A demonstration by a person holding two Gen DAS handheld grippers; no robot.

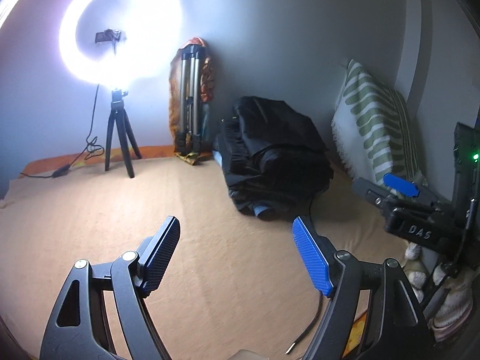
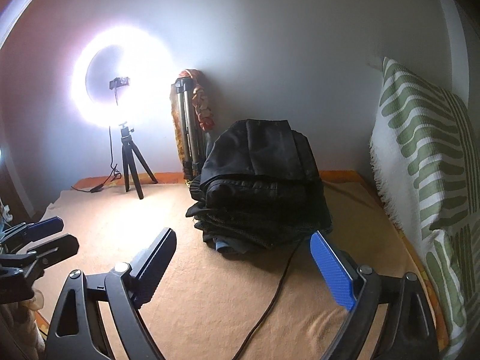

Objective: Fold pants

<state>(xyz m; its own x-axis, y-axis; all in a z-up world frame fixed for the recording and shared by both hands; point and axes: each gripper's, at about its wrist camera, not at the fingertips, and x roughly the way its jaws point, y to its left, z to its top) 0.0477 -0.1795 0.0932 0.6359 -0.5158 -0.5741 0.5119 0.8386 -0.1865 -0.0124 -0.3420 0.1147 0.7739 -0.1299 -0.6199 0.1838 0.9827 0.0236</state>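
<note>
1. A stack of dark garments (image 2: pixel 258 186), seemingly folded pants, sits at the bed's (image 1: pixel 120 210) far edge by the wall, near the striped pillow (image 2: pixel 420 156).
2. Left gripper (image 1: pixel 237 255) and right gripper (image 2: pixel 243 267) hover short of it, fingers spread, holding nothing.
3. This fits either a pair awaiting folding or one just stacked; I cannot tell which.

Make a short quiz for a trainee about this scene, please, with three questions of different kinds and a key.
1. True or false: the left gripper is shut on the pants.
2. What lies nearest the dark pile of pants? A) ring light B) folded tripod C) striped pillow
3. Fill in: a dark ___ runs across the bed from under the pile.

Key: 1 false, both grippers are open and empty; 2 B; 3 cable.
</note>
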